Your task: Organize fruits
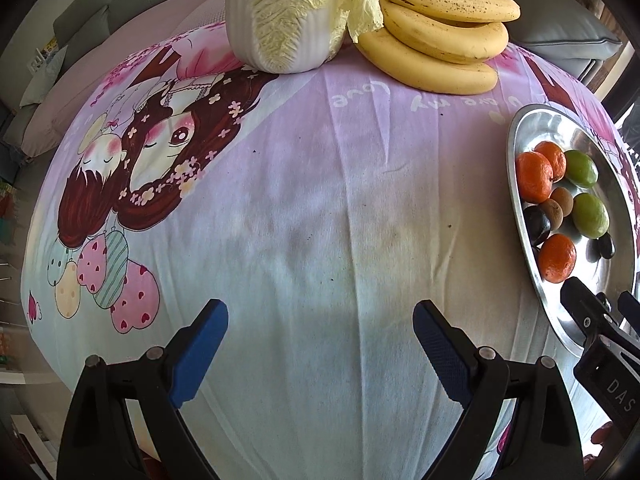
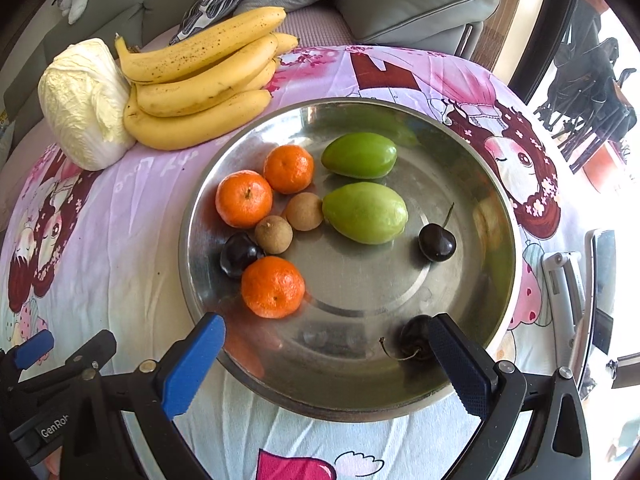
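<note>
Judging by how things lie, little has yet been sorted: the small fruits are mixed together in the steel dish (image 2: 496, 184), which stands on a cartoon-print cloth (image 1: 320, 200). Three tangerines (image 2: 273, 288), two green fruits (image 2: 365, 213), two brown longans (image 2: 273, 234) and three dark cherries are seen in it. One cherry (image 2: 437, 243) lies alone right of centre, another is wedged between a tangerine and a longan, and a third (image 2: 412, 340) lies near the front rim, just beside the right gripper's right finger. A bunch of bananas (image 2: 200, 80) is laid against a cabbage (image 2: 82, 104) behind the dish, on the cloth.

The right gripper (image 2: 326, 364) is held released over the dish's front edge, nothing clamped between its pads. The left gripper (image 1: 320, 350) is likewise spread wide, over bare cloth left of the dish, empty.

The cherries would be expected to be light, smooth and easily bruised, and to roll on the polished steel; a gentle pinch across the body is advised rather than a pull at the stem. The tangerines, with soft, slightly rough peel, should be gripped across their widest part. The green fruits look firm and glossy, so slipping is likely unless they are taken across the short axis. The longans are small and hard-shelled and could squirt out sideways. The bananas are probably too heavy for one pinch.
</note>
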Motion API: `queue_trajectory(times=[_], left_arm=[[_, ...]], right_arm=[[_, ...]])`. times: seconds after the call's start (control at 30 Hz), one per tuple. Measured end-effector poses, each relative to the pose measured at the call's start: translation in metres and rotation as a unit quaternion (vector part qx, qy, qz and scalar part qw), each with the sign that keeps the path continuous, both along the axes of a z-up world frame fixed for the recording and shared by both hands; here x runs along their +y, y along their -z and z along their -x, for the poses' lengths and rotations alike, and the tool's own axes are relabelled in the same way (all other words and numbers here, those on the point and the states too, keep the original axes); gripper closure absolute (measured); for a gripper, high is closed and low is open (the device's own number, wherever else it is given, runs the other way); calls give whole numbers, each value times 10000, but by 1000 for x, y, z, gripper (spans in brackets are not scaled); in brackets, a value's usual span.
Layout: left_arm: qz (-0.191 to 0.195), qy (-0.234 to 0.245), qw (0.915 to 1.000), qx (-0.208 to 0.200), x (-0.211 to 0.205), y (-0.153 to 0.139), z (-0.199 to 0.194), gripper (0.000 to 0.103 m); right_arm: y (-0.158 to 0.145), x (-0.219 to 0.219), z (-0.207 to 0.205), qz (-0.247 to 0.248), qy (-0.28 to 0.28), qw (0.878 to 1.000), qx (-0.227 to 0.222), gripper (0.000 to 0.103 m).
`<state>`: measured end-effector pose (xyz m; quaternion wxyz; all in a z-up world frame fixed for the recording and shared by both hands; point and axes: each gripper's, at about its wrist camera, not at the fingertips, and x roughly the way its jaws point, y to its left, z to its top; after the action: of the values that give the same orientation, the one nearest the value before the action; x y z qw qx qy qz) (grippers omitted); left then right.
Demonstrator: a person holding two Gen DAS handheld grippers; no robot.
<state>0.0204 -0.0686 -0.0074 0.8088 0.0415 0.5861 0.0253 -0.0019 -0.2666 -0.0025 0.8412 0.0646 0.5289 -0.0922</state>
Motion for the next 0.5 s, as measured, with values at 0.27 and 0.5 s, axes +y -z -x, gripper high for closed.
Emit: queue_trajectory(times=[0.27, 0.5], left_arm=[[18, 67, 10000, -5, 2, 2, 15, 9], [58, 75, 10000, 24, 8, 5, 29, 9]], right_arm=[[-1, 7, 20, -17, -66, 9999, -84, 0], [-1, 6, 34, 41, -42, 9999, -90, 0]])
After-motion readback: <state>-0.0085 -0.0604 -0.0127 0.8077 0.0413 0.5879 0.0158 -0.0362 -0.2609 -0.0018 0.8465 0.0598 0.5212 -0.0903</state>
